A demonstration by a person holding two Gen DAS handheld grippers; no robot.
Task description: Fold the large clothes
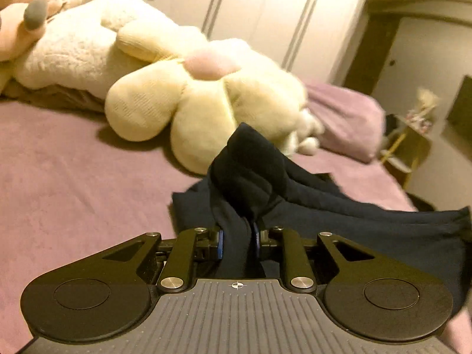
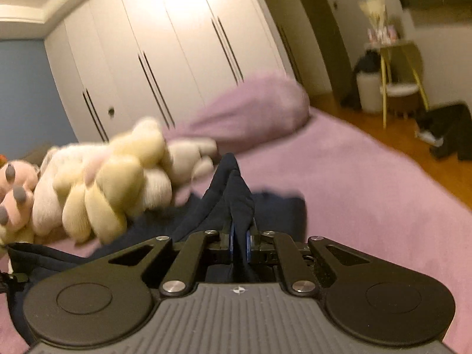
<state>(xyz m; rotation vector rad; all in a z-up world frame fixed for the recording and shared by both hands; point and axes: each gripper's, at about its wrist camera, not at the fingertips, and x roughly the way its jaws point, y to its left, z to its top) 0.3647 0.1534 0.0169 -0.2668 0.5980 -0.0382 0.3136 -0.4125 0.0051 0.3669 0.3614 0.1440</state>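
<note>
A dark navy garment [image 1: 339, 215] lies on a purple bed [image 1: 73, 183]. My left gripper [image 1: 238, 237] is shut on a bunched fold of it, which sticks up past the fingertips. The rest of the cloth trails right across the bed. In the right wrist view my right gripper [image 2: 240, 240] is shut on another fold of the same navy garment [image 2: 230, 194], which rises in a peak ahead of the jaws. The cloth spreads left under the gripper over the purple bed [image 2: 354, 191].
Large cream plush toys [image 1: 183, 97] lie on the bed just behind the garment, also in the right wrist view [image 2: 118, 183]. A purple pillow [image 2: 250, 112] lies beyond. White wardrobe doors [image 2: 177, 44] stand behind. A gold-legged side table [image 2: 401, 73] stands on the wooden floor at right.
</note>
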